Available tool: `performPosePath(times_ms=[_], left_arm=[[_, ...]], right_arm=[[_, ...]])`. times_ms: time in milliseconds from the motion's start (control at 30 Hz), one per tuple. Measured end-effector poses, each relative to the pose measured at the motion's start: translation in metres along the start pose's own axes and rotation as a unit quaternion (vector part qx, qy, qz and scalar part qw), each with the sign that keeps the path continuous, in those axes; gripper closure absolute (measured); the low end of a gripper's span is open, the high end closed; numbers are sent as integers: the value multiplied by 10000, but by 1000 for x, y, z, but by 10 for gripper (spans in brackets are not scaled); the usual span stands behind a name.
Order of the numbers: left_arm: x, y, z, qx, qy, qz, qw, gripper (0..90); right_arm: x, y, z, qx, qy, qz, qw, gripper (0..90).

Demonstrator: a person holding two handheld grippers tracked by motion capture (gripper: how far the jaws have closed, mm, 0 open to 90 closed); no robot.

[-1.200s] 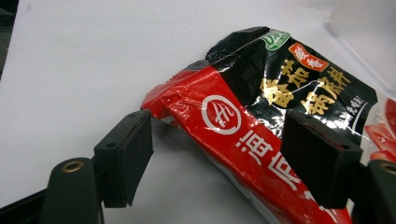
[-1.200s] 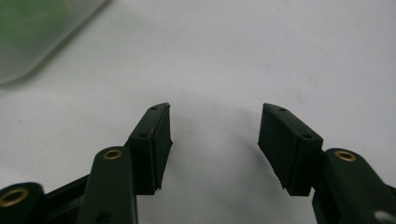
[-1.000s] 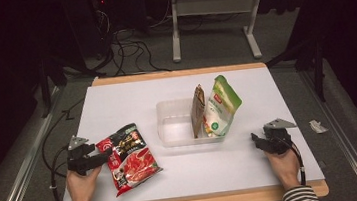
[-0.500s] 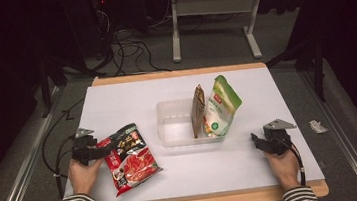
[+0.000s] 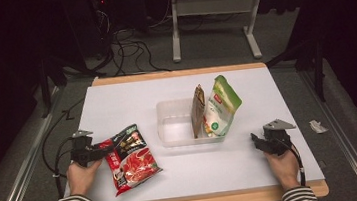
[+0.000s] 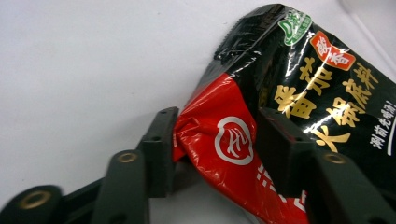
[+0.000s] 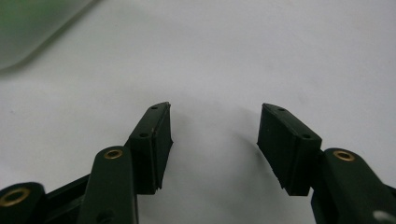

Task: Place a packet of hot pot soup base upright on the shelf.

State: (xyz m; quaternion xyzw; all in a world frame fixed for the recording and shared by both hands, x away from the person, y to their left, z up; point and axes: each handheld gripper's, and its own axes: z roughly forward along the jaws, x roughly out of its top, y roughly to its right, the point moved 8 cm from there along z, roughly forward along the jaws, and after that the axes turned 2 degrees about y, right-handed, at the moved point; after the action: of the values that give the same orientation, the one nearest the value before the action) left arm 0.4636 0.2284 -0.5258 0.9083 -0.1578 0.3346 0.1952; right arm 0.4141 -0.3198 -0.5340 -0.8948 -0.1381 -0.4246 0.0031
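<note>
Left gripper (image 5: pixel 87 154) is mid-grasp on the red-and-black sauce pouch (image 5: pixel 131 158): its jaws have just been closing, and in the left gripper view the pouch (image 6: pixel 280 116) sits between them, its red corner crumpled against the inner face of the left jaw while the right jaw lies over the black printed face. Looks like contact on both sides, though from this angle I can't be sure the far pad is fully seated, so treat it as a pinch forming on the pouch's near edge. The rest of the pouch lies flat on the counter (image 5: pixel 184 175), extending ahead of and to the right of the jaws. Right gripper (image 5: pixel 266 144) is idle, jaws apart with nothing but bare counter (image 7: pixel 224 56) between them. The clear bin (image 5: pixel 176 126) sits farther out ahead, between the two grippers, with a brown pouch (image 5: pixel 198 109) and a green-and-white pouch (image 5: pixel 221 107) standing on edge at its right end; the left part is free. Step in hand: pick up the third pouch. Next move probably needs the pinch finished firmly, a lift clear of the counter, then a carry to the bin's open section, tipping the pouch upright.
</note>
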Motion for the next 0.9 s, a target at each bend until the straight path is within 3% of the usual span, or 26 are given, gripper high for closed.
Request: performPosePath(times_ms=[267, 467, 900], left_arm=[[3, 2, -2, 27, 87, -199, 9998, 714], [5, 3, -7, 21, 157, -286, 9995, 793], [10, 11, -23, 105, 244, -85, 9996, 844]], right_arm=[[0, 0, 0, -1, -6, -31, 10000, 450], [0, 0, 0, -7, -7, -16, 10000, 450], [0, 0, 0, -10, 14, -31, 10000, 449]])
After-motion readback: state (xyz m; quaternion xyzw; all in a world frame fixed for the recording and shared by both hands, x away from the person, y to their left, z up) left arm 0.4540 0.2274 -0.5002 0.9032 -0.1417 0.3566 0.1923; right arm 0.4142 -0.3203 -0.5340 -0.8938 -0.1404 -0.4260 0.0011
